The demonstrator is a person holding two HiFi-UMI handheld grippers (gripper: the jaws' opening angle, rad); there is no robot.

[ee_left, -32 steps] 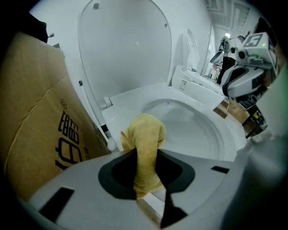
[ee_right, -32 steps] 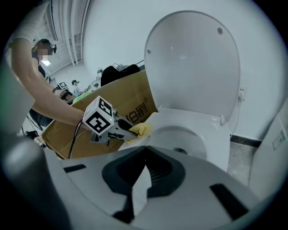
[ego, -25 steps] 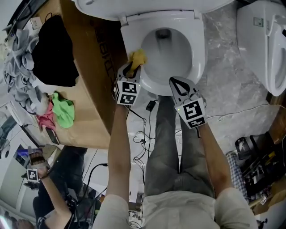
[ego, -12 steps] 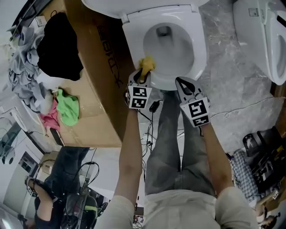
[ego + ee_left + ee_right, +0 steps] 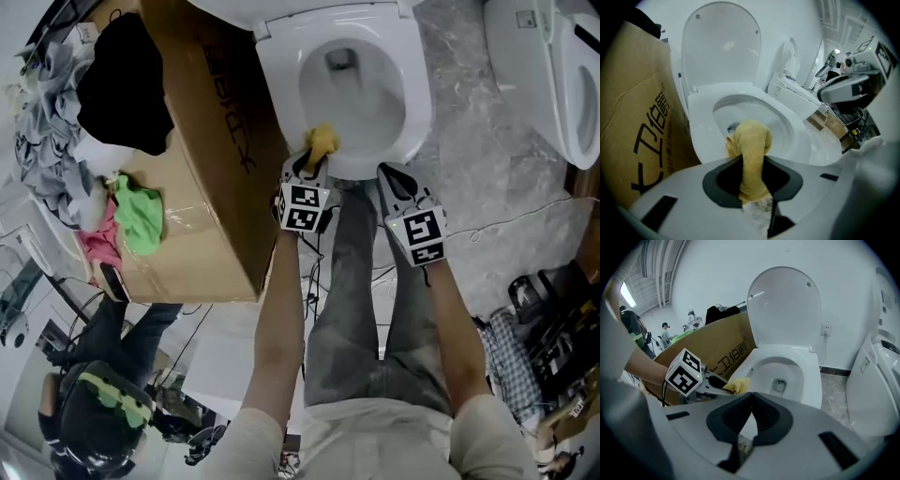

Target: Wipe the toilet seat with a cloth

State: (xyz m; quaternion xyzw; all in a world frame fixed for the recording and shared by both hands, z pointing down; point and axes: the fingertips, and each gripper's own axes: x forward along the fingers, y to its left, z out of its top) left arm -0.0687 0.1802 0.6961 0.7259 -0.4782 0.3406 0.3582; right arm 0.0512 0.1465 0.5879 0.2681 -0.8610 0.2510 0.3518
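Note:
The white toilet seat [image 5: 417,94] lies down around the bowl, with the lid [image 5: 721,44] raised. My left gripper [image 5: 314,157] is shut on a yellow cloth [image 5: 323,141], which rests on the seat's front-left rim. In the left gripper view the cloth [image 5: 751,147] hangs out between the jaws over the seat [image 5: 701,126]. My right gripper [image 5: 394,173] hovers just off the seat's front edge, shut with nothing in it. The right gripper view shows the left gripper [image 5: 712,383] with the cloth [image 5: 739,385] by the seat [image 5: 813,376].
A big cardboard box [image 5: 216,141] stands hard against the toilet's left side, with clothes [image 5: 136,216] piled beyond it. A second white toilet [image 5: 562,84] is at the right. Cables [image 5: 314,272] lie on the floor near my legs. A person [image 5: 103,412] stands at lower left.
The left gripper has dragged the cloth along the seat's left rim toward its front edge. The right gripper has stayed shut near the front of the seat.

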